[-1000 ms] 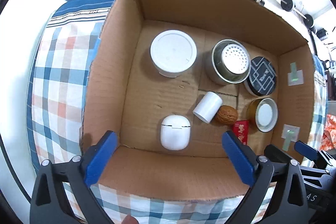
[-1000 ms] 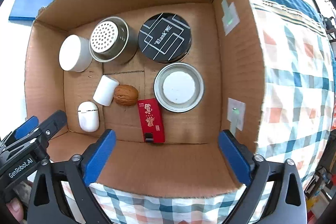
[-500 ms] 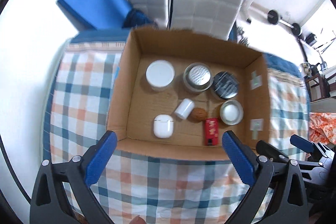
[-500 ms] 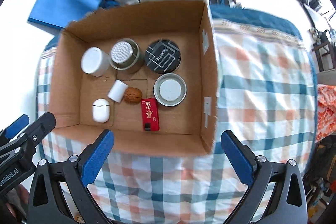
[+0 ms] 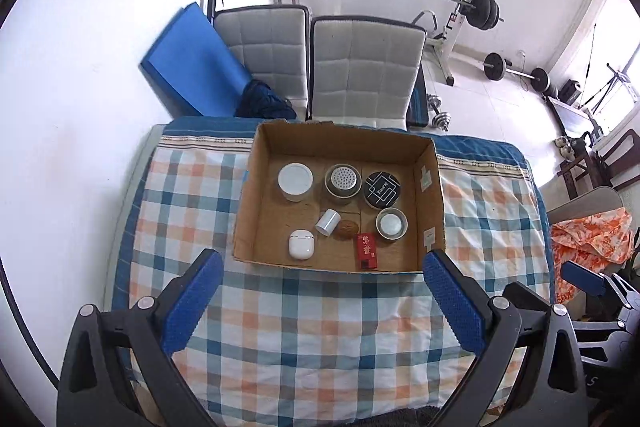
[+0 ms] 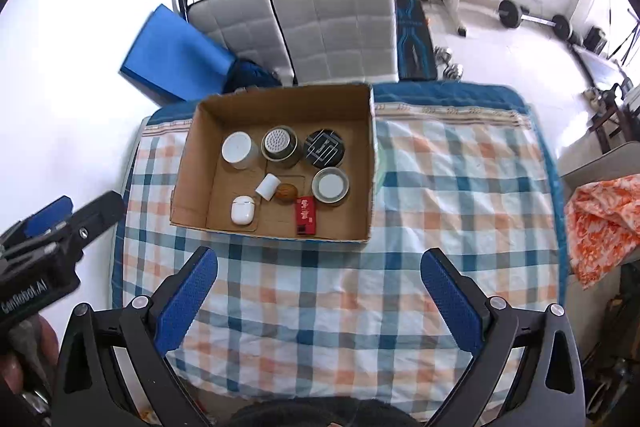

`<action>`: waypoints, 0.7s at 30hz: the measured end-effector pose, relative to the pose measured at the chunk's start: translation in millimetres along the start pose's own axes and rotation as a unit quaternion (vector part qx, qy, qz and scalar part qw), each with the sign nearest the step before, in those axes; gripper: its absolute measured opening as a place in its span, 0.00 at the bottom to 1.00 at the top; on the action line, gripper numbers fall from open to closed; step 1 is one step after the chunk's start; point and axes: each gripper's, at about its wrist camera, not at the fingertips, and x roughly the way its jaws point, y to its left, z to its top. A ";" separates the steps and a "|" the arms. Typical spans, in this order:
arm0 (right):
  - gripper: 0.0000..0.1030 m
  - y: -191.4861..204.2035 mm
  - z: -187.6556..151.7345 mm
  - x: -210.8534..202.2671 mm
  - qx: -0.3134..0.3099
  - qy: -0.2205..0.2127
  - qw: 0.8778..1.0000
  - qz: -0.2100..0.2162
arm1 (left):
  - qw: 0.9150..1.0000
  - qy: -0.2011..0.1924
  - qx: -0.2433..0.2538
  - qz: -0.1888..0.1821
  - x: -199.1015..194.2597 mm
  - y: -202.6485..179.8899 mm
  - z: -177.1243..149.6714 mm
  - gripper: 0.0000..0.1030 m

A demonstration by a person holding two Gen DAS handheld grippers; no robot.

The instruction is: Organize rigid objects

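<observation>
Clearly both grippers hang high over the checked desk point(image 5: 320, 327), left gripper point(image 5: 320, 291) and right gripper point(image 6: 318, 287) alike with fingers spread wide and holding nothing. Inside the cardboard box point(image 5: 244, 211) sit small hard items — the white earbud case point(image 5: 301, 244) looks light and slick, best pinched across its flat sides. Tall box walls limit side approaches — come from above.

Seven items are counted inside one cardboard box point(image 5: 428, 203): one white lidded jar point(image 5: 295, 180), one perforated metal cup point(image 5: 341, 179), one black patterned tin point(image 5: 382, 189), one white-lidded metal tin point(image 5: 391, 223), one small white cylinder point(image 5: 327, 222), one walnut point(image 5: 347, 229), one white earbud case point(image 5: 301, 244) and one red packet point(image 5: 367, 250) — eight in all.
</observation>
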 end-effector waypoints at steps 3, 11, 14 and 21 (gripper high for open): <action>1.00 -0.2 -9.3 -22.8 -0.003 -0.010 1.000 0.004 | 1.000 -0.017 0.000 0.002 -21.5 -0.8 -5.8 1.00; 1.00 -1.1 -23.6 -66.1 -0.006 -0.037 0.999 0.003 | 0.999 -0.038 -0.001 -0.004 -54.3 -3.3 -20.3 1.00; 1.00 -1.0 -23.8 -73.1 -0.006 -0.047 0.999 -0.004 | 0.999 -0.039 0.004 -0.006 -57.7 -7.8 -22.5 1.00; 1.00 -5.3 -18.6 -75.7 0.002 -0.075 0.996 -0.038 | 0.999 -0.050 0.009 0.004 -57.4 -12.1 -24.5 1.00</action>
